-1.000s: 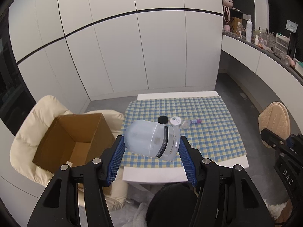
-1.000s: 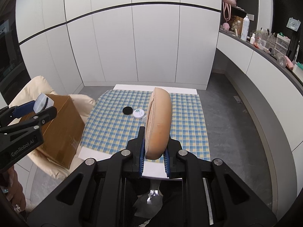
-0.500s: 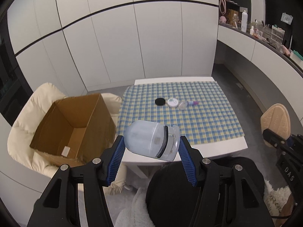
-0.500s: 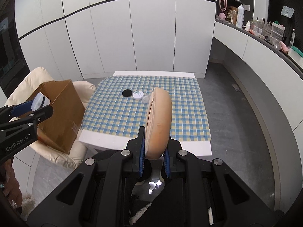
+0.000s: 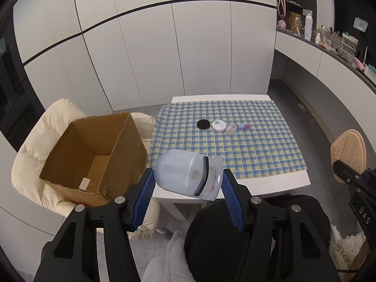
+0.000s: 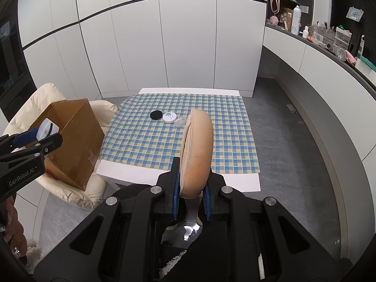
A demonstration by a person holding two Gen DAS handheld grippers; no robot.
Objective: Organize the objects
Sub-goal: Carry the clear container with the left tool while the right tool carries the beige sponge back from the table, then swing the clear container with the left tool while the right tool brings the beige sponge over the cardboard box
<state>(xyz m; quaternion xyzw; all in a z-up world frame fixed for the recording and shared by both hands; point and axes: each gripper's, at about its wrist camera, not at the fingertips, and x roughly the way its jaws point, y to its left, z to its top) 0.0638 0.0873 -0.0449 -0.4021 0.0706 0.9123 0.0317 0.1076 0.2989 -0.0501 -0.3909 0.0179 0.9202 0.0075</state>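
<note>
- Judging from the layout, the sorting is read as under way, not finished: two things are held in the air and four small ones are left on the table (image 5: 235, 189).
- Everything is placed against the cardboard box (image 5: 94, 155), which is set on a cream cushioned chair (image 5: 33, 145) just left of the table; only a small white scrap is seen on its floor, otherwise nothing.
- The left gripper (image 5: 188, 184) is clenched on a frosted plastic jar (image 5: 188, 172), held on its side, right of the box and over the table's near corner.
- The right gripper (image 6: 191, 199) is closed tight on a tan padded disc (image 6: 197, 150), held on edge, well right of the box.
- On the checked cloth (image 5: 258, 150), right of and beyond the box, a black lid (image 5: 203, 124), a white lid (image 5: 219, 126), a clear lid (image 5: 231, 129) and a small purple-tipped tube (image 5: 244, 126) lie in a row.
- Six items are therefore judged still to be boxed, if the box is the intended place.
</note>
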